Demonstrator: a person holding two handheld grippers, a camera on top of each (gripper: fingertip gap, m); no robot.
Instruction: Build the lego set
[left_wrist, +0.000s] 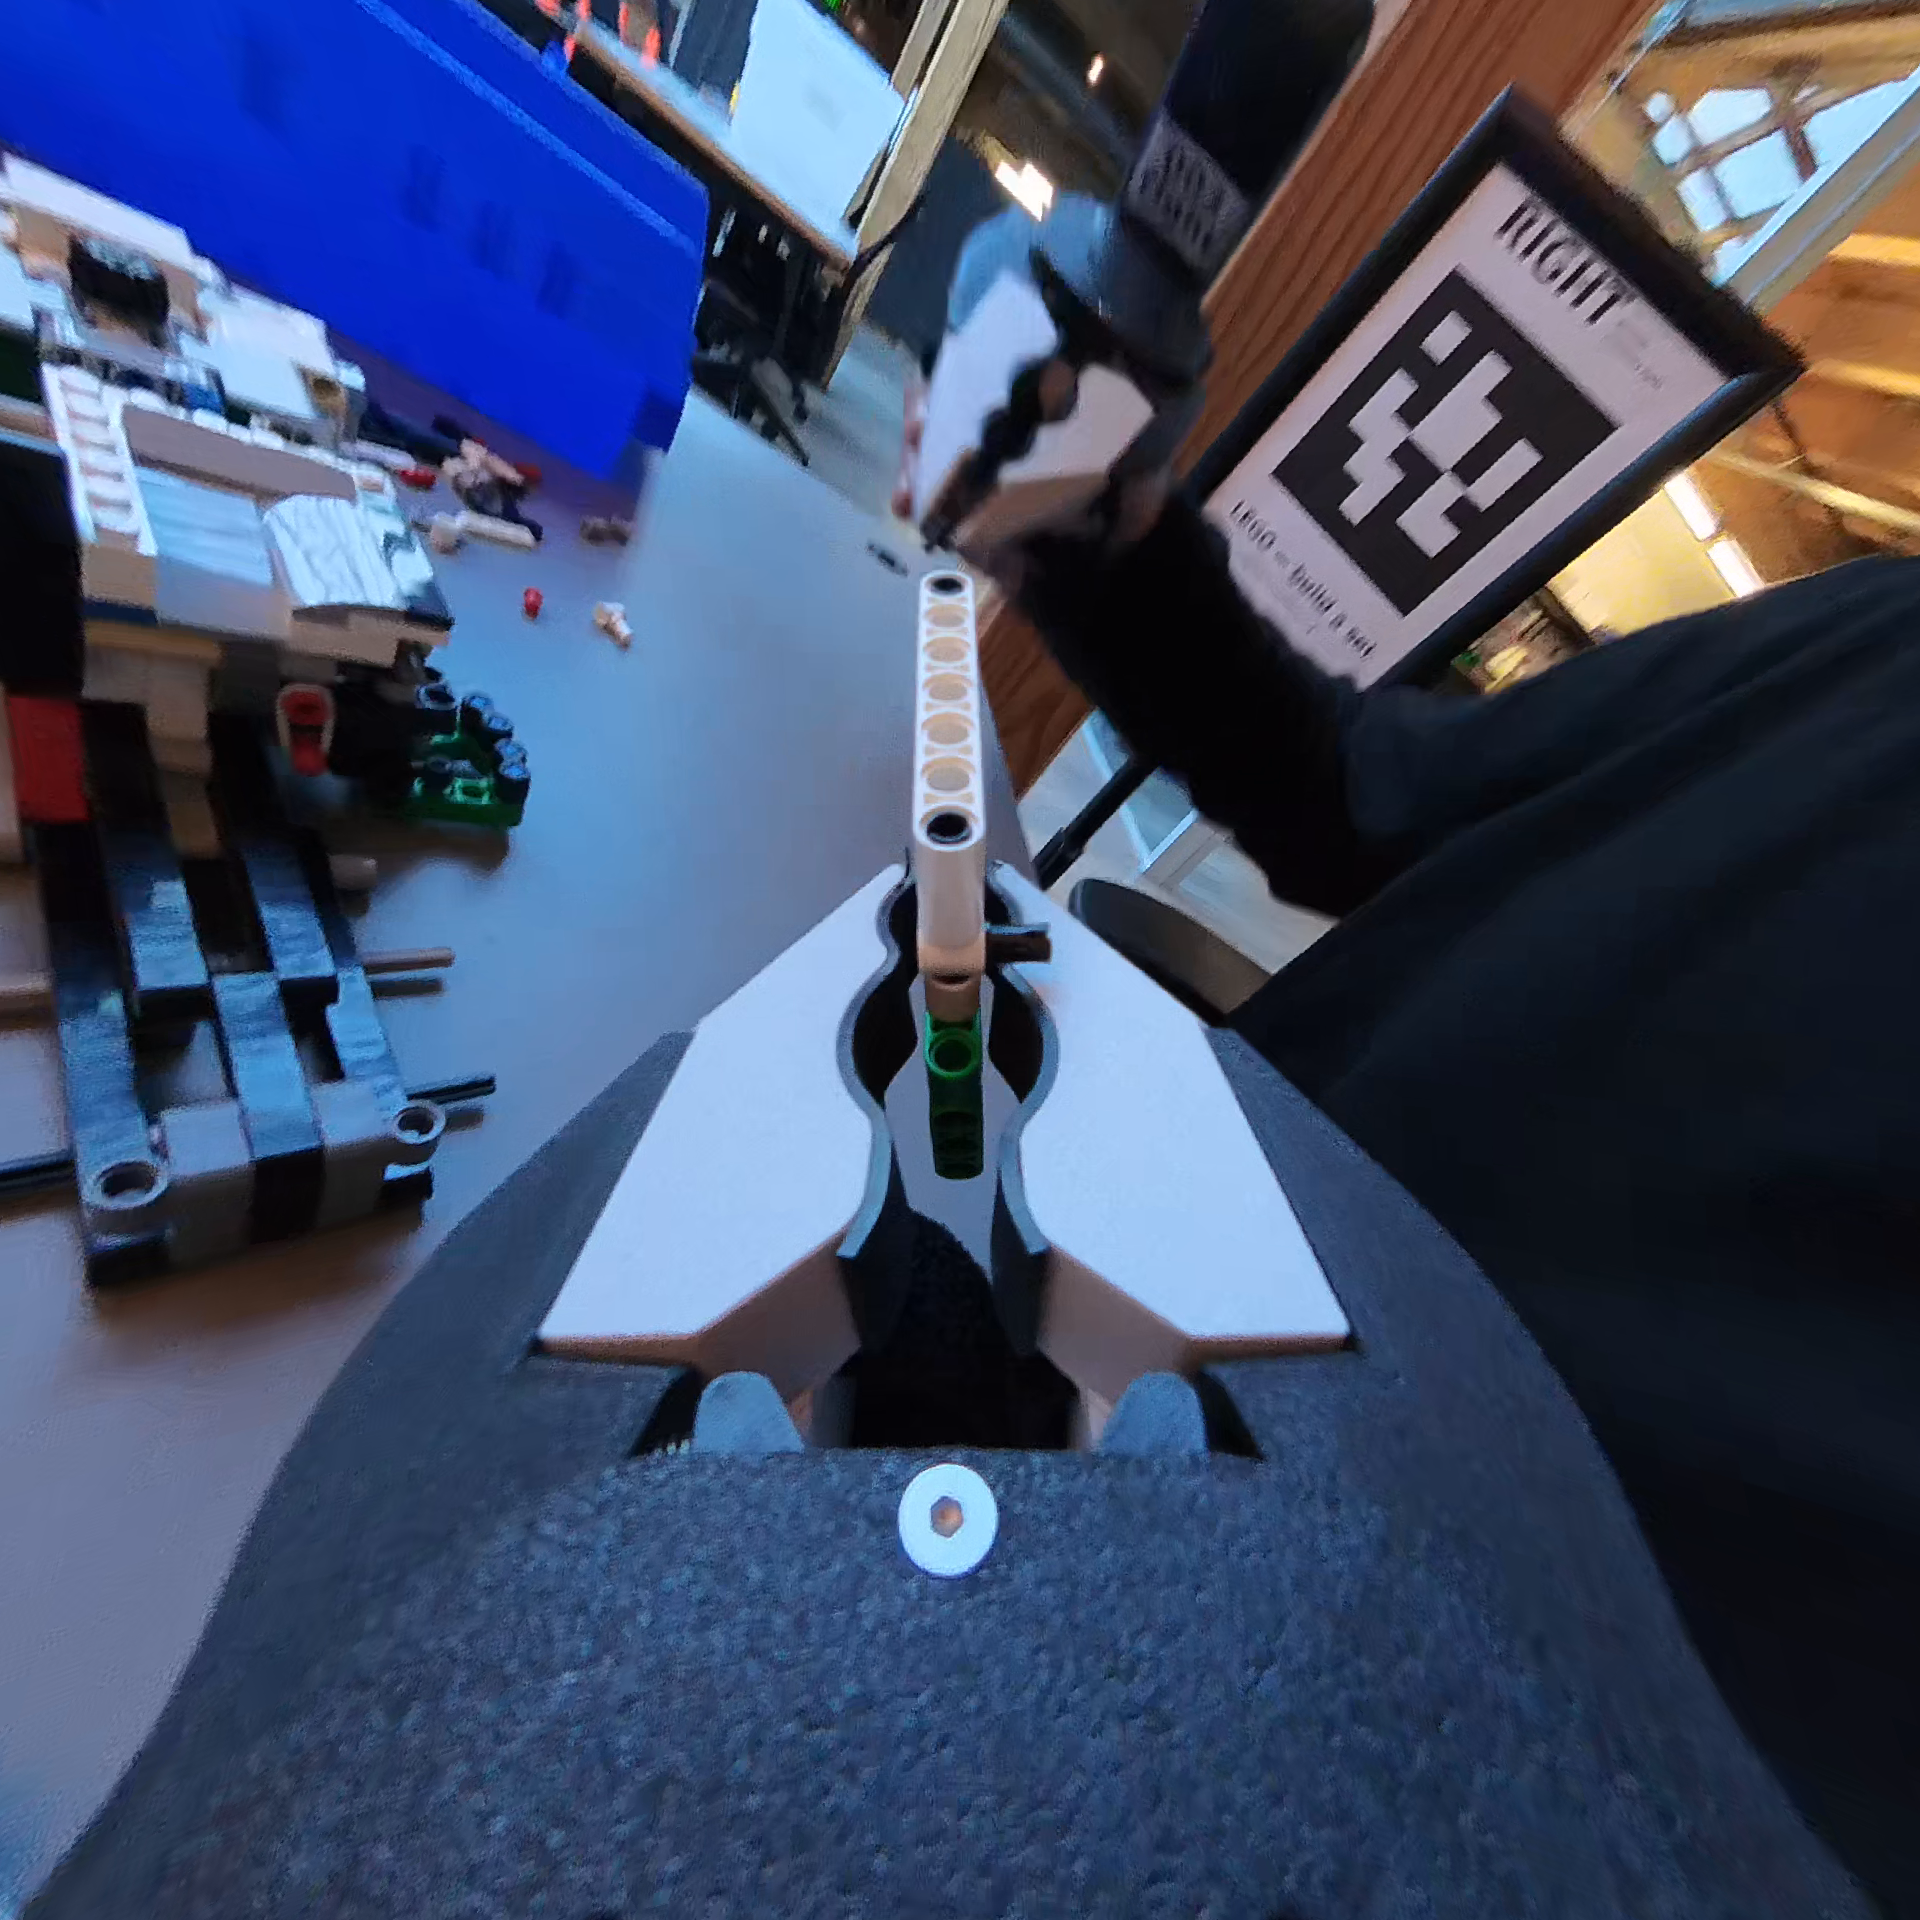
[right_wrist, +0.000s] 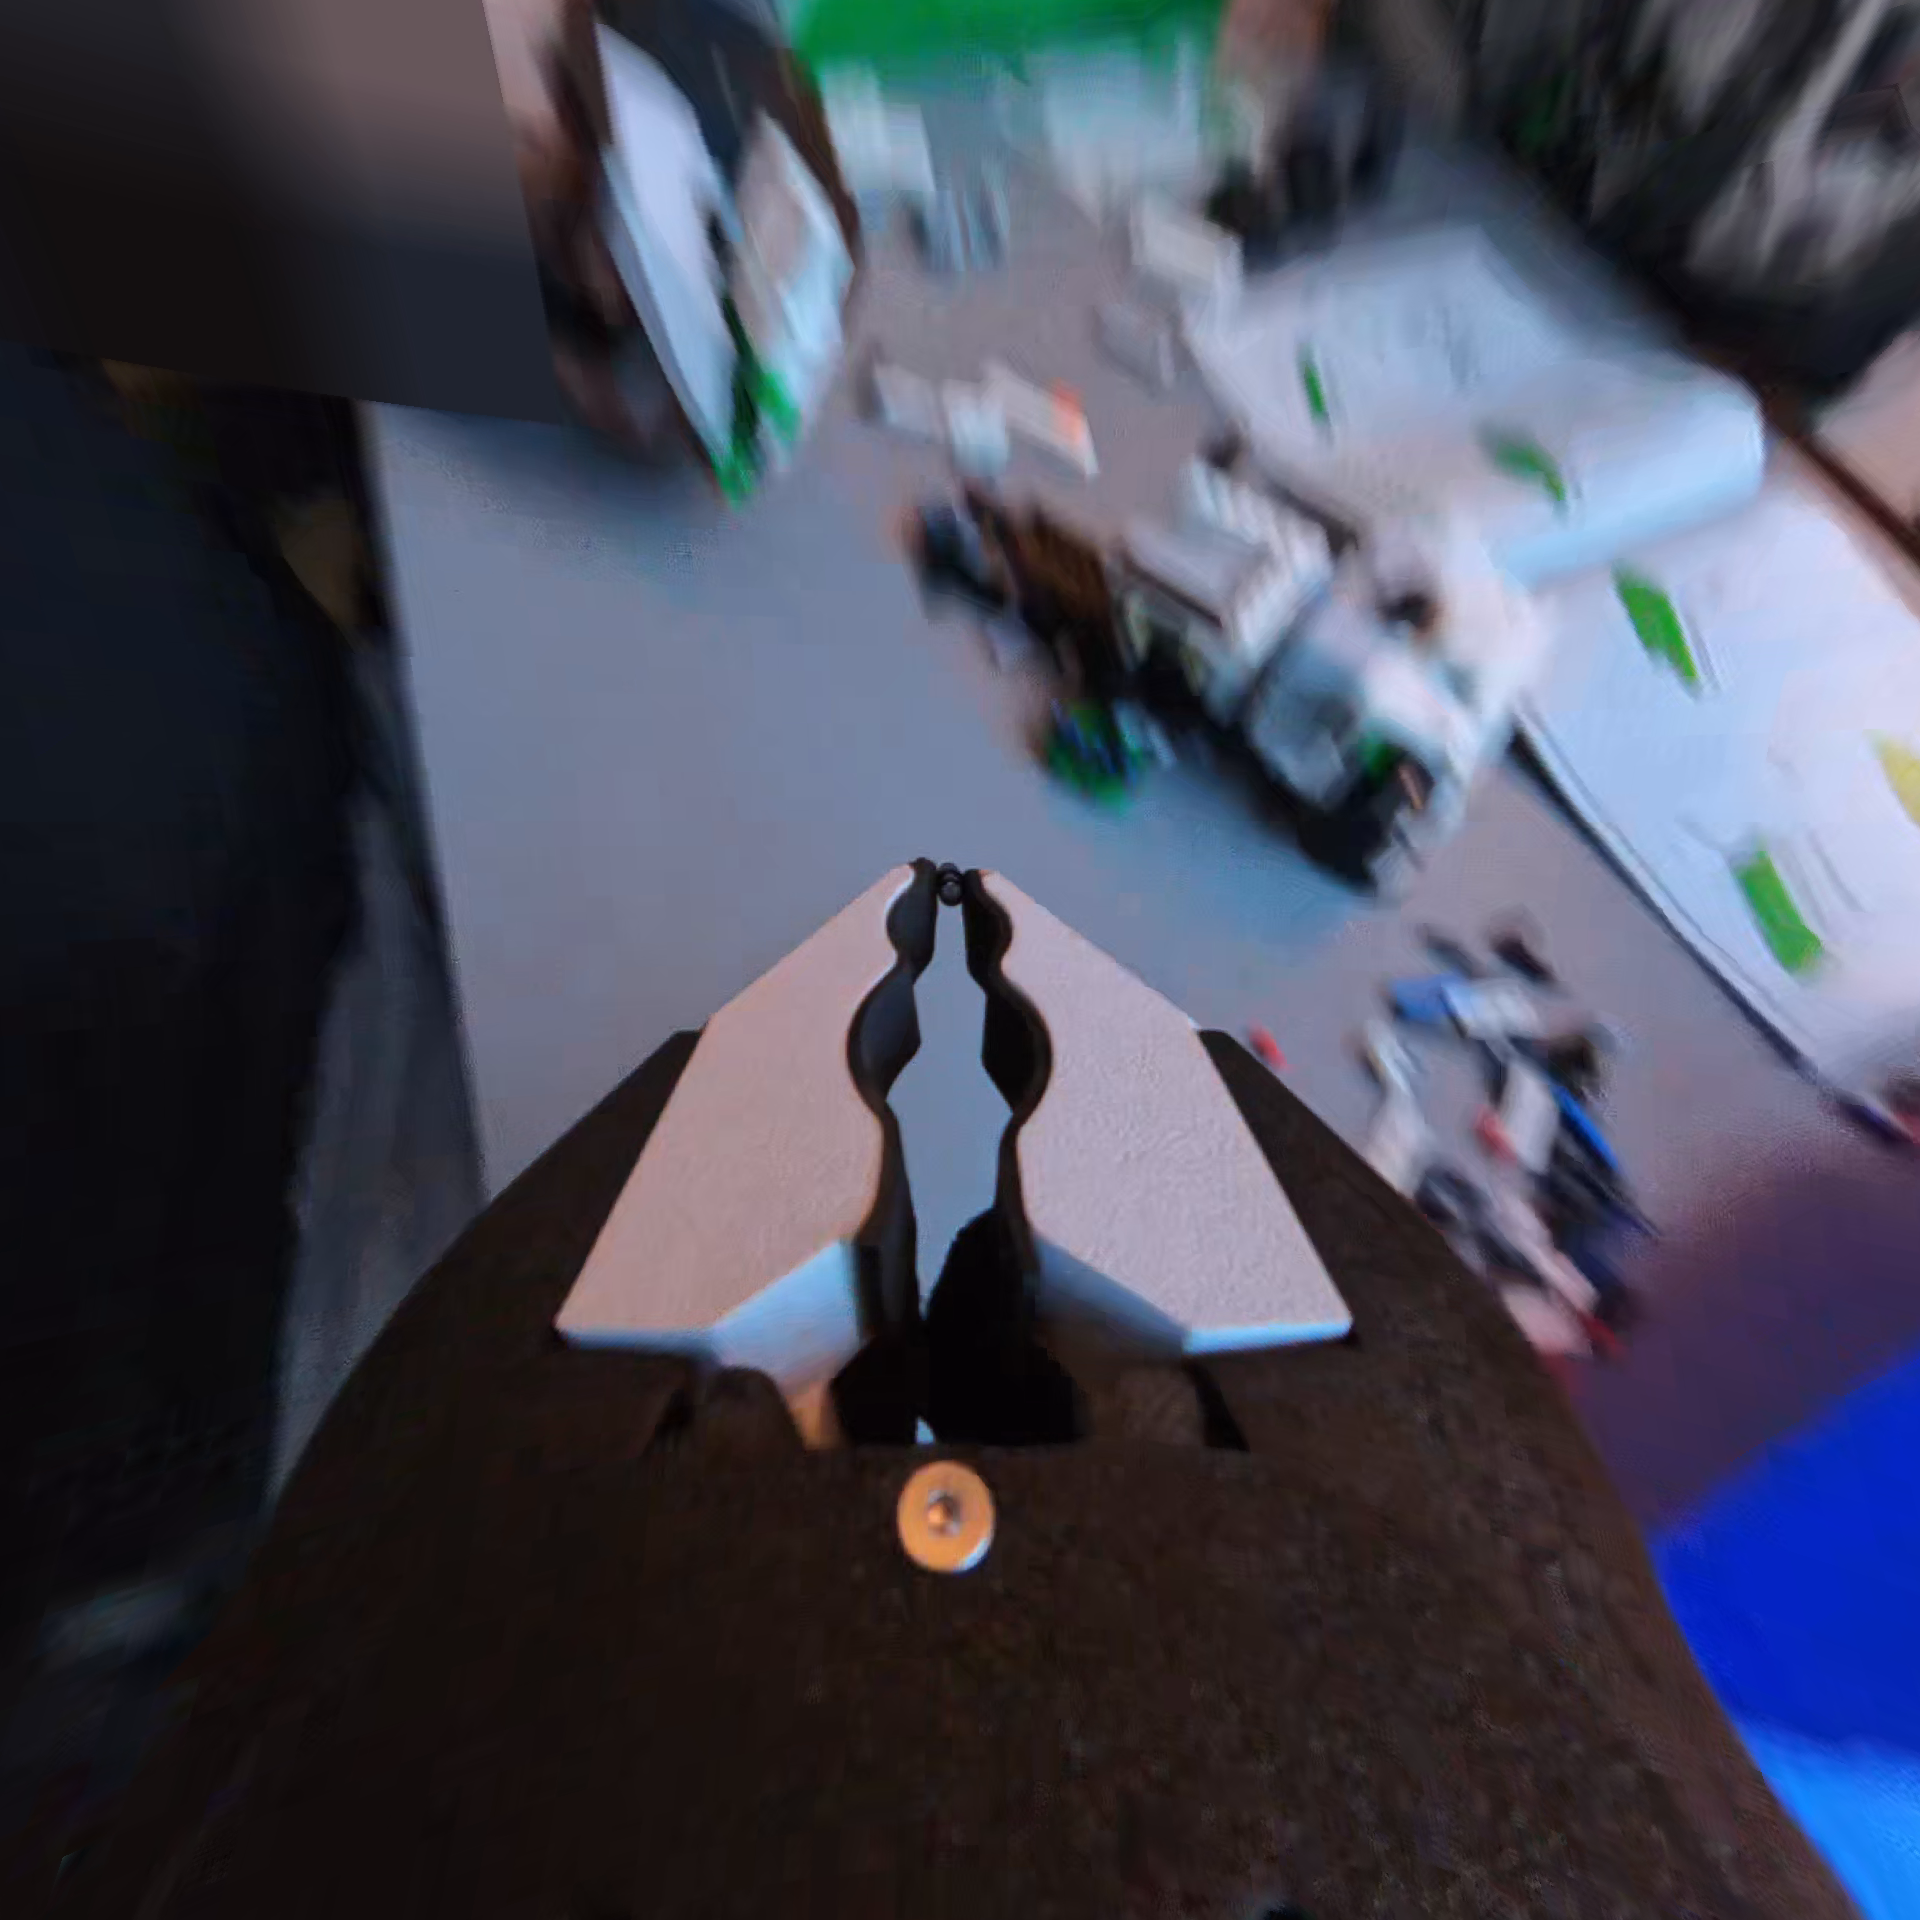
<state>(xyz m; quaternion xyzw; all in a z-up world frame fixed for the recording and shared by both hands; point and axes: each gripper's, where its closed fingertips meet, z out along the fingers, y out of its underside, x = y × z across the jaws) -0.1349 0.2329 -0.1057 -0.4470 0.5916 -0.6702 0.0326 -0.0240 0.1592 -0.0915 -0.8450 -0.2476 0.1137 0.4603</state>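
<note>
My left gripper (left_wrist: 951, 883) is shut on a white holed beam (left_wrist: 945, 707) that sticks forward past the fingertips, with a green connector piece (left_wrist: 954, 1091) behind it between the fingers and a small black pin (left_wrist: 1023, 940) at its right side. The right gripper shows farther off in the left wrist view (left_wrist: 997, 468), above and beyond the beam's far end. In the blurred right wrist view my right gripper (right_wrist: 948, 878) is shut on a tiny black pin (right_wrist: 949, 883) at the fingertips, above the grey table (right_wrist: 644, 727). The partly built black and white model (left_wrist: 208, 935) lies at the left.
A green and black sub-assembly (left_wrist: 468, 758) and loose small pieces (left_wrist: 613, 618) lie on the table (left_wrist: 675, 831). A blue bin (left_wrist: 416, 208) stands at the back left. Instruction sheets (right_wrist: 1714, 727) and a parts pile (right_wrist: 1507, 1091) lie right. A marker sign (left_wrist: 1455, 416) stands right. The left gripper's tips are roughly 15 centimeters from the right gripper's.
</note>
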